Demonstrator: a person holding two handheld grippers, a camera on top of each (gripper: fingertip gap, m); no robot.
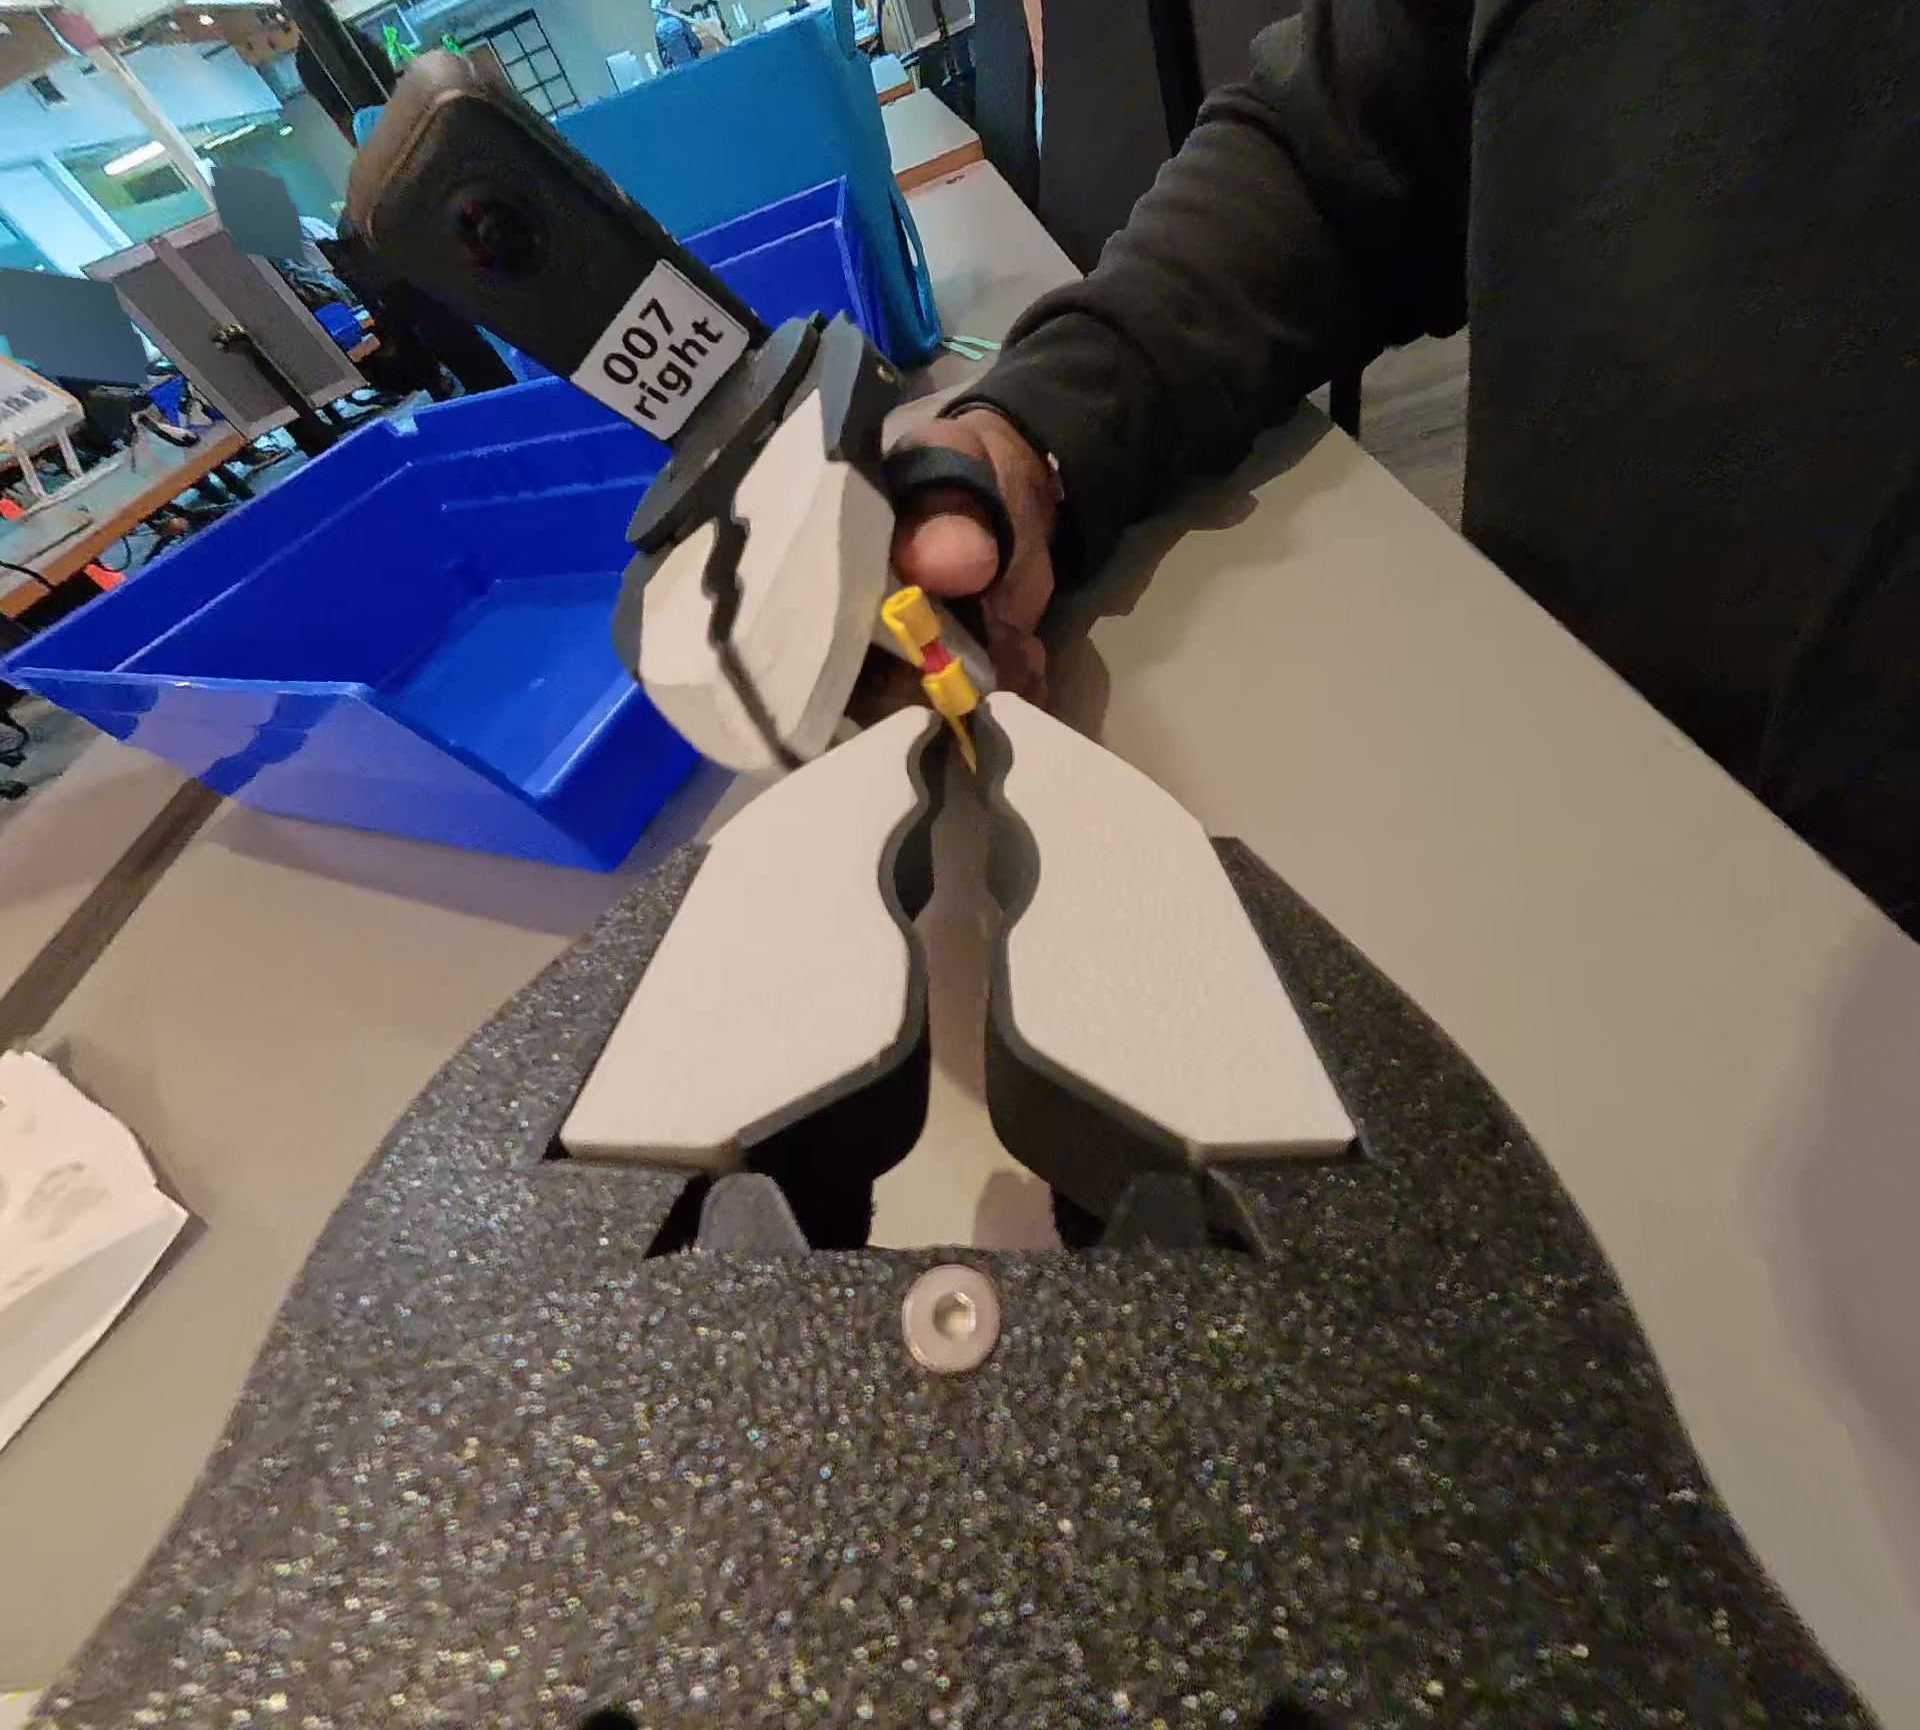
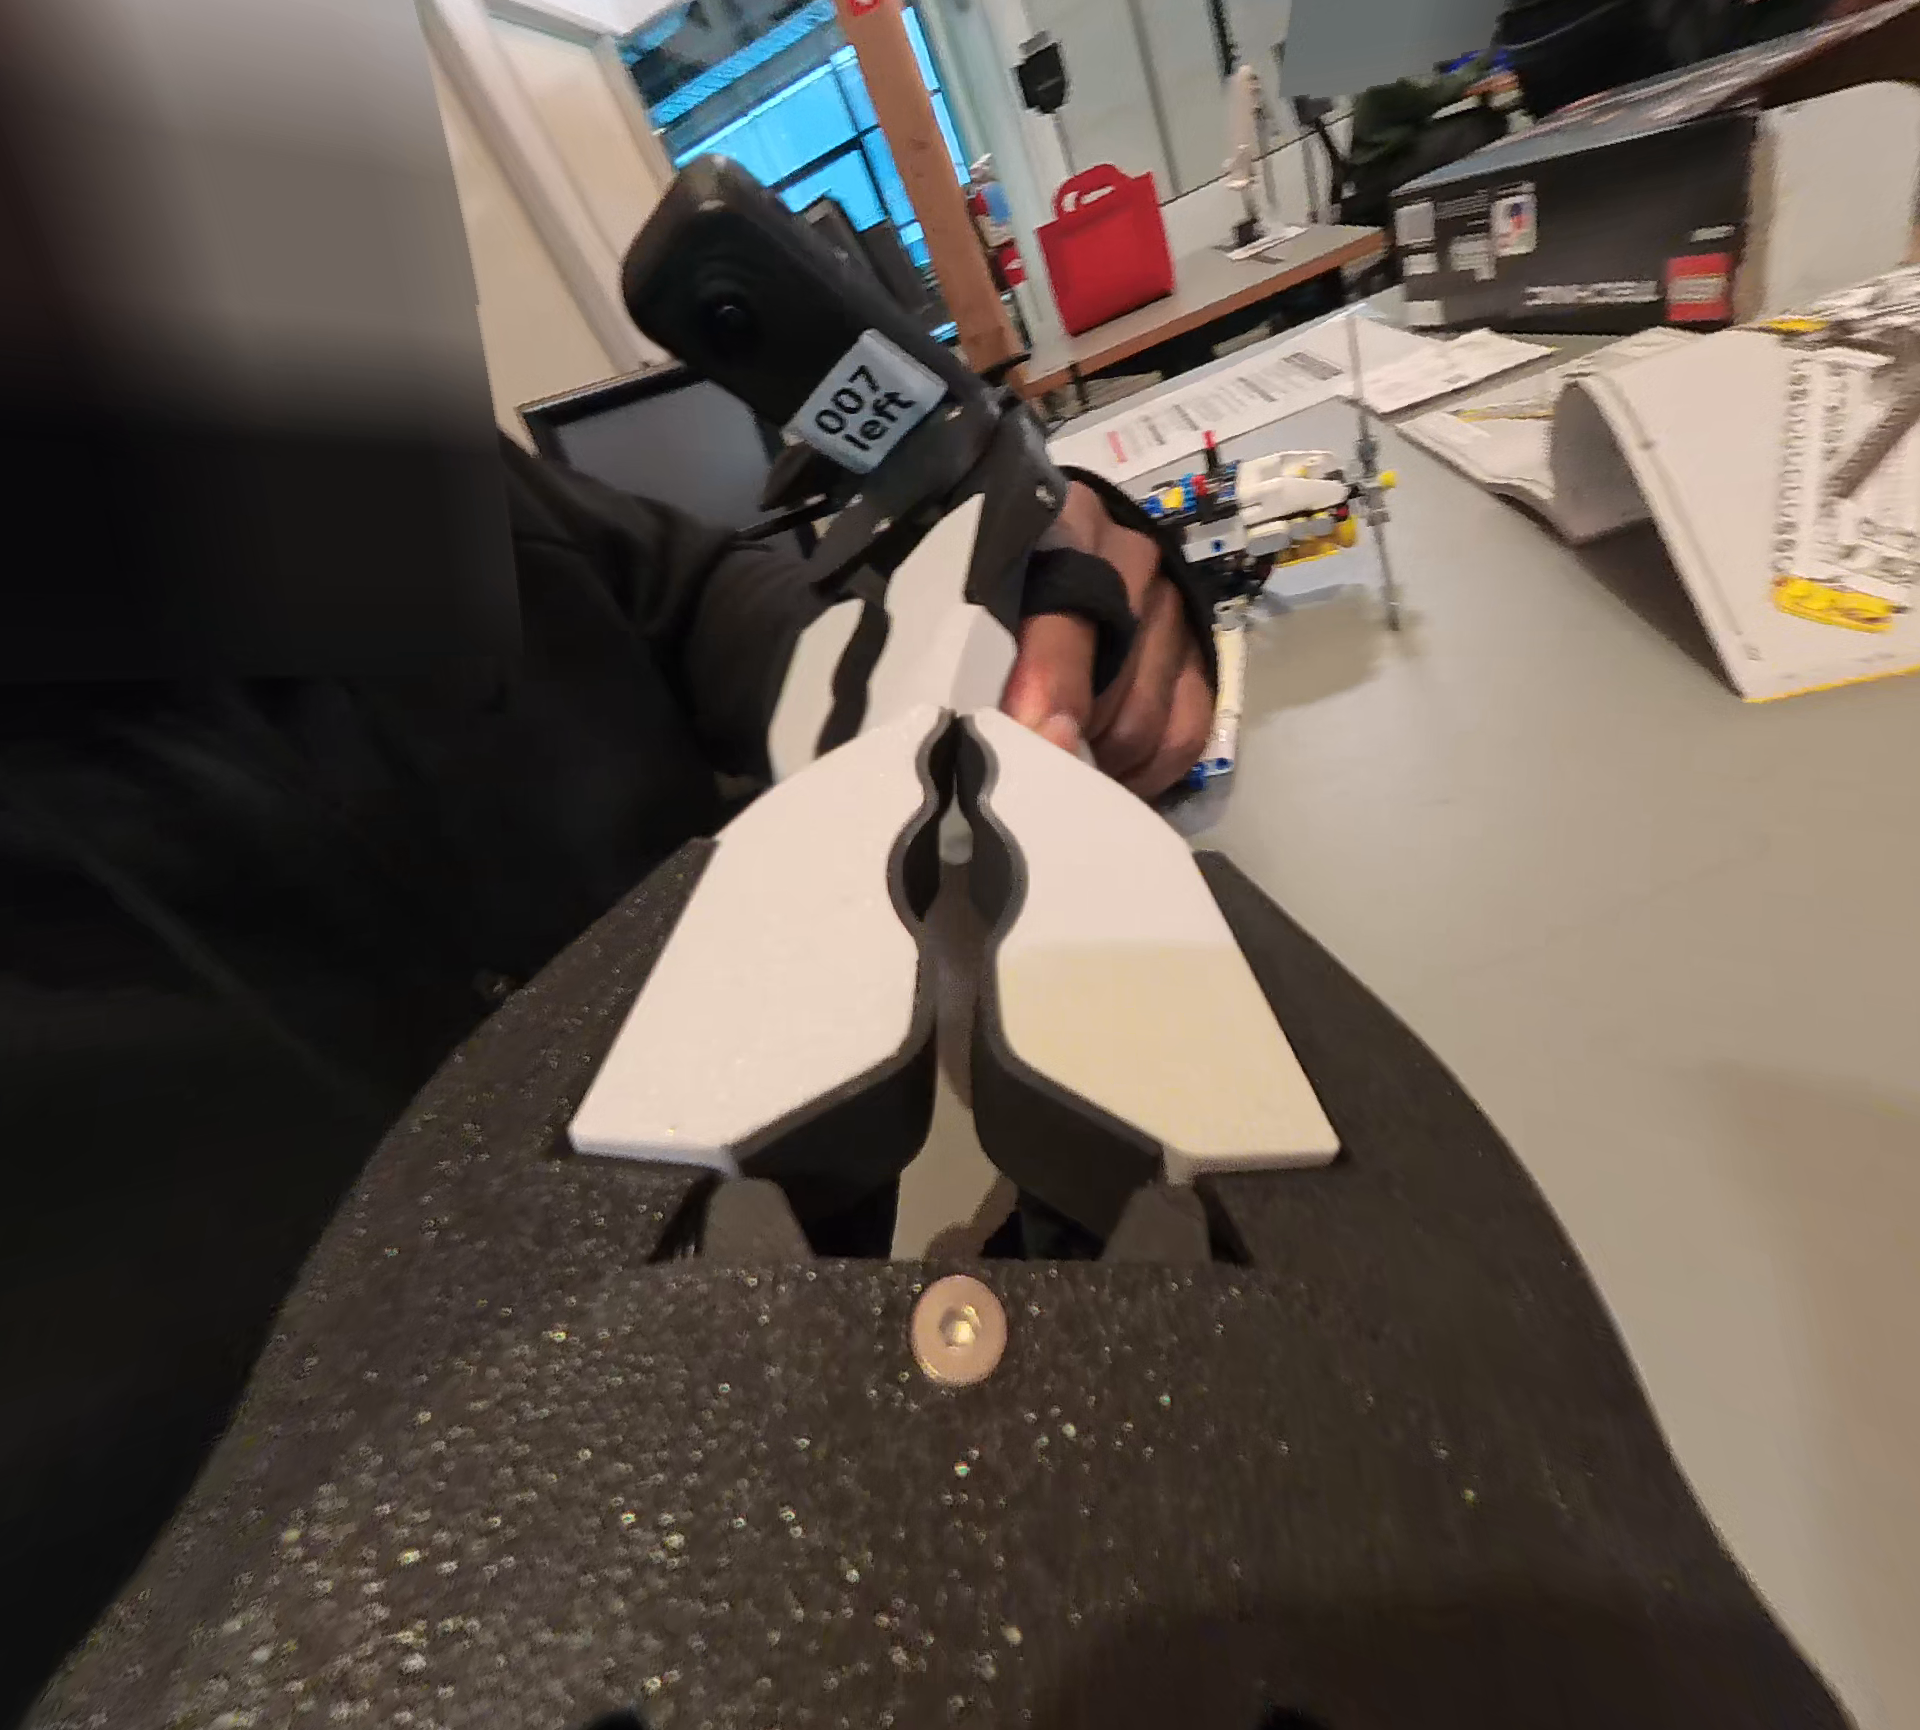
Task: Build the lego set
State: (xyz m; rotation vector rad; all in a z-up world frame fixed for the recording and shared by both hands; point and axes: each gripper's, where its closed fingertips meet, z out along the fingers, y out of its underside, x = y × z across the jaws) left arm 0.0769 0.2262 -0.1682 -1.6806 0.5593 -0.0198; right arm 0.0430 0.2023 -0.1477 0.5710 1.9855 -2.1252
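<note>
My left gripper (image 1: 961, 730) is shut on a small yellow and red toy-brick piece (image 1: 940, 662). The piece's thin yellow end is pinched between the fingertips, and the rest sticks up past them. My right gripper (image 1: 758, 740) hovers just left of that piece with its fingers together. In the right wrist view my right gripper (image 2: 954, 724) has its tips touching and nothing shows between them. The left gripper (image 2: 831, 724) sits right behind it, partly hidden. Both are above a grey table (image 1: 1455, 849).
An empty blue bin (image 1: 312, 641) stands left of the grippers. Folded paper (image 1: 62, 1202) lies at the left edge. A toy-brick model (image 2: 1278, 506), a thin metal stand (image 2: 1371, 485), an open booklet (image 2: 1714, 517) and a dark box (image 2: 1558, 246) lie to the right. The person's dark sleeve (image 1: 1247, 278) is close.
</note>
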